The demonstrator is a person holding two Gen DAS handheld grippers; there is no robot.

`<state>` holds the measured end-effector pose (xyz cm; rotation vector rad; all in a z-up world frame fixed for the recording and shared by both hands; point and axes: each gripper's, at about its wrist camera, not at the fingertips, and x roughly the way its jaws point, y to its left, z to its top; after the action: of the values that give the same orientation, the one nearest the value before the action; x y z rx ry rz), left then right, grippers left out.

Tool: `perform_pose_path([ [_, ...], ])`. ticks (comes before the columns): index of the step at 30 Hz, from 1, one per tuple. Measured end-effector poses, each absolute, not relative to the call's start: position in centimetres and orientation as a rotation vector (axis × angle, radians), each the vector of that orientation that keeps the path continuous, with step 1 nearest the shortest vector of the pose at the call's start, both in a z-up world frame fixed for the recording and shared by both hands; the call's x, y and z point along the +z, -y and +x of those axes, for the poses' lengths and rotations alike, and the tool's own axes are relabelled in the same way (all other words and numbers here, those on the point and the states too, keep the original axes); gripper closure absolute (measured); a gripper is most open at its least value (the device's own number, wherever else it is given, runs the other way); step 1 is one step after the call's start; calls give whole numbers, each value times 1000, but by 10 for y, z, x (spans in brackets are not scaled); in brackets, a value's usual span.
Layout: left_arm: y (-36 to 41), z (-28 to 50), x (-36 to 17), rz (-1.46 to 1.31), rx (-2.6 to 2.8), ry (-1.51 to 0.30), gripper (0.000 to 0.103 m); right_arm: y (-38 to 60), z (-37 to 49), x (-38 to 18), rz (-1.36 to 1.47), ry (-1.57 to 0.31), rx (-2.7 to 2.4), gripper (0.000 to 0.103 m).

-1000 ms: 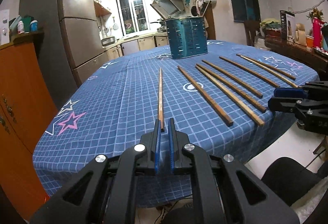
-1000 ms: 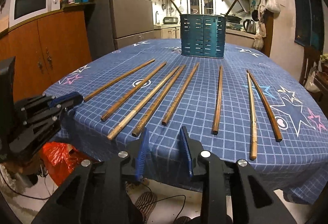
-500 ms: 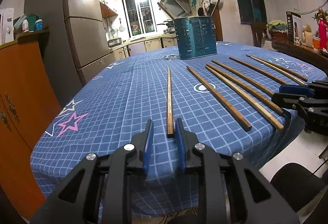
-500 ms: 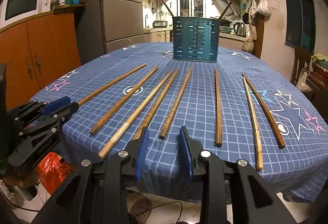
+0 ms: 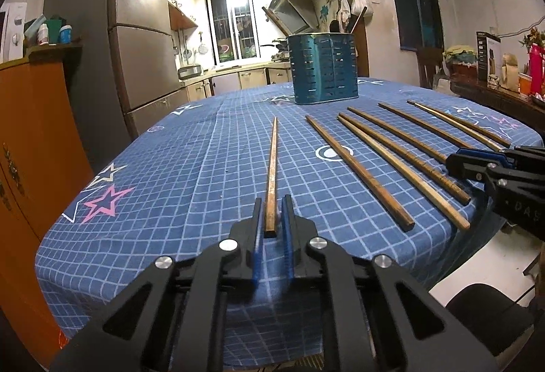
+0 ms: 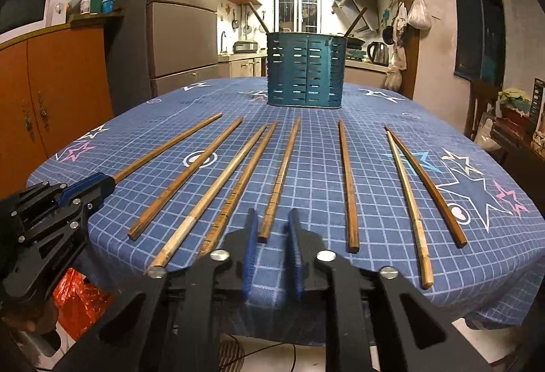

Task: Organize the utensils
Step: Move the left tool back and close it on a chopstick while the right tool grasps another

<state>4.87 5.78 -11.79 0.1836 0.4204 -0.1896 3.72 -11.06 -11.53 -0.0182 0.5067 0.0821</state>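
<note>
Left gripper (image 5: 271,219) jaws narrowly parted, straddling the near end of the leftmost chopstick (image 5: 272,167), lined up to pinch. Right gripper (image 6: 270,229) likewise over a middle chopstick (image 6: 281,176). Teal slotted holder (image 6: 305,69) stands at table's far side.

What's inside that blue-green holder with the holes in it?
Two dark handles poke out of the top of the holder, one leaning each way. Light shows through its slots, but the walls hide what the handles belong to and anything lower down.
</note>
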Motion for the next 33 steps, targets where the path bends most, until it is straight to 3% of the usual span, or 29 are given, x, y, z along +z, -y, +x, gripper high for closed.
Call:
perform_pose_path([
  [19,-56,41,-114,180,-193,-399,98,114,11,-112,-33,-472,74,96],
  [33,-72,34,-86,143,-160,-351,98,129,-14,-64,-13,-384,73,96],
])
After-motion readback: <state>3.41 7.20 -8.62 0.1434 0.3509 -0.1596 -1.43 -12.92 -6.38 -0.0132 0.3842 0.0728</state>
